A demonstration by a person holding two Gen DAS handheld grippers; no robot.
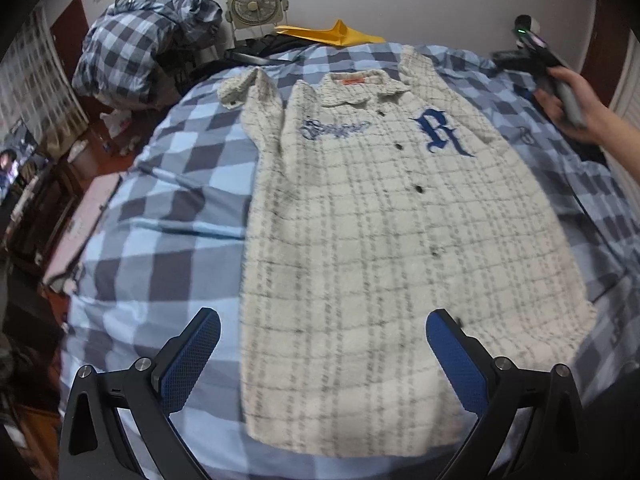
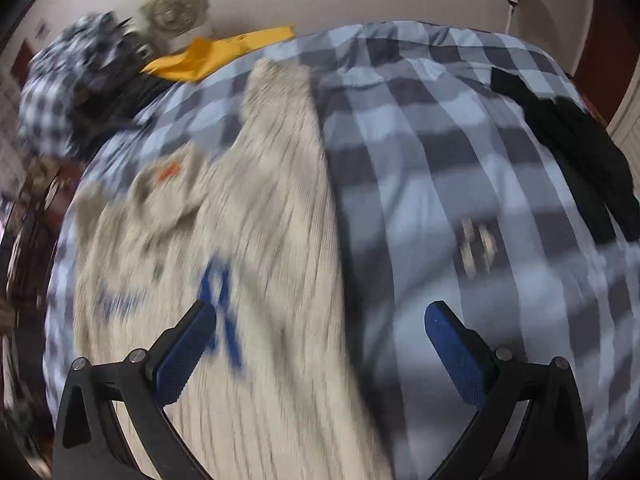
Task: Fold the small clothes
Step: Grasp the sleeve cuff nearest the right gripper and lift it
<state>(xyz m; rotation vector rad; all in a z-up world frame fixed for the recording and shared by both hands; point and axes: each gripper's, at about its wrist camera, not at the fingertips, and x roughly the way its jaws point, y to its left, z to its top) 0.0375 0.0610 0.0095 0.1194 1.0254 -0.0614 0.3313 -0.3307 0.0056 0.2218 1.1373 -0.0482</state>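
A cream checked short-sleeved shirt with a blue letter R and dark buttons lies flat, front up, on the blue checked bed cover. My left gripper is open and empty above the shirt's hem. The right gripper is held in a hand at the far right, past the shirt's right shoulder. In the blurred right wrist view my right gripper is open and empty above the shirt's right side, with its folded sleeve ahead.
A rumpled checked duvet, a box fan and a yellow envelope sit at the bed's head. A black garment lies at the bed's right edge. Furniture and clutter stand on the floor to the left.
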